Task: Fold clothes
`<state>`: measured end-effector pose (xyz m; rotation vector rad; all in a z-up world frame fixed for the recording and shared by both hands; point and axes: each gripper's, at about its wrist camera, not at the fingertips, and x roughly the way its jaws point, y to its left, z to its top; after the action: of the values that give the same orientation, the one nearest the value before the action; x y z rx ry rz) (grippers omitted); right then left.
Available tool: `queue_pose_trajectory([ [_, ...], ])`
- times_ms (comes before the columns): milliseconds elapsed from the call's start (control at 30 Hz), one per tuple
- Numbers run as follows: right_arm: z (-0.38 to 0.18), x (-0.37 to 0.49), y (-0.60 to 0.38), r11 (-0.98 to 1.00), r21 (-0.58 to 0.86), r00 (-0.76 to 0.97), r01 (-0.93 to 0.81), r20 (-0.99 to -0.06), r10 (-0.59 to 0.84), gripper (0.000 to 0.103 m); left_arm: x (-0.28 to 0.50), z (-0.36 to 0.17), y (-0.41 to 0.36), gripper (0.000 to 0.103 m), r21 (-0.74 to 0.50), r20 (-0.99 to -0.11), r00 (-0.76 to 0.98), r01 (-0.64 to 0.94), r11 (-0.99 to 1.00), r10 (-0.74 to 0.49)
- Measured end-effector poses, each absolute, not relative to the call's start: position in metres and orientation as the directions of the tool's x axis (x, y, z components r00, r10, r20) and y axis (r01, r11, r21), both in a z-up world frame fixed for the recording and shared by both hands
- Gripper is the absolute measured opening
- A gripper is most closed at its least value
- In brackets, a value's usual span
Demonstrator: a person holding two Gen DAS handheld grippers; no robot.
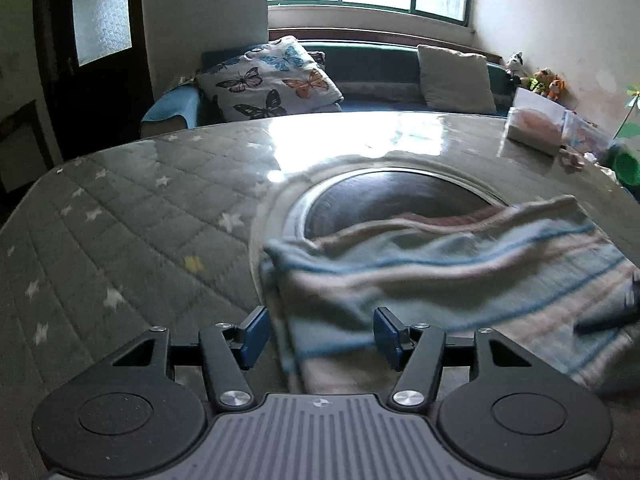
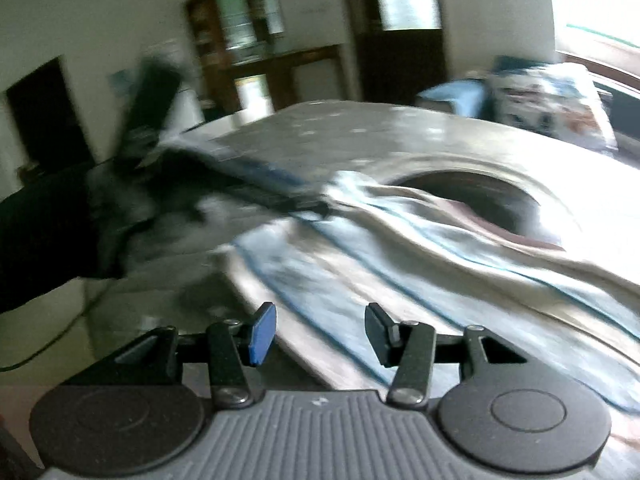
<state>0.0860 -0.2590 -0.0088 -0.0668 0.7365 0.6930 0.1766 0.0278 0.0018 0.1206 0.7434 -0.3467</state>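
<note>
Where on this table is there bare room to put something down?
The quilted star-patterned table is bare left of the striped cloth, and behind the round inset toward the sofa. The right corner is crowded with a box and clutter.

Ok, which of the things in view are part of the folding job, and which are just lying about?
Part of the job:
- striped cloth
- left gripper, open
- right gripper, open

Lying about:
- butterfly cushion
- plain cushion
- soft toys
- tissue box
</note>
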Motion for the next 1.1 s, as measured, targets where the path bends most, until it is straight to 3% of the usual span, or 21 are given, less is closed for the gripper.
queue_pose_trajectory([
  [433, -0.032, 0.076, -0.377, 0.961, 0.182, 0.685, -0.209, -0.674, 0.277, 0.051, 0.143, -0.008, 0.032, 0.044, -0.097, -0.694, 0.662, 0.301, 0.949, -0.281],
  [800, -0.027, 0.067, -0.384, 0.970, 0.113, 0.668, -0.214, -0.708, 0.229, 0.047, 0.121, -0.005, 0.040, 0.035, -0.148, -0.712, 0.618, 0.333, 0.931, -0.335],
  [1100, -0.012, 0.076, -0.384, 0.969, 0.131, 0.672, -0.208, -0.701, 0.240, 0.047, 0.130, 0.011, 0.039, 0.035, -0.166, -0.685, 0.643, 0.321, 0.932, -0.343],
])
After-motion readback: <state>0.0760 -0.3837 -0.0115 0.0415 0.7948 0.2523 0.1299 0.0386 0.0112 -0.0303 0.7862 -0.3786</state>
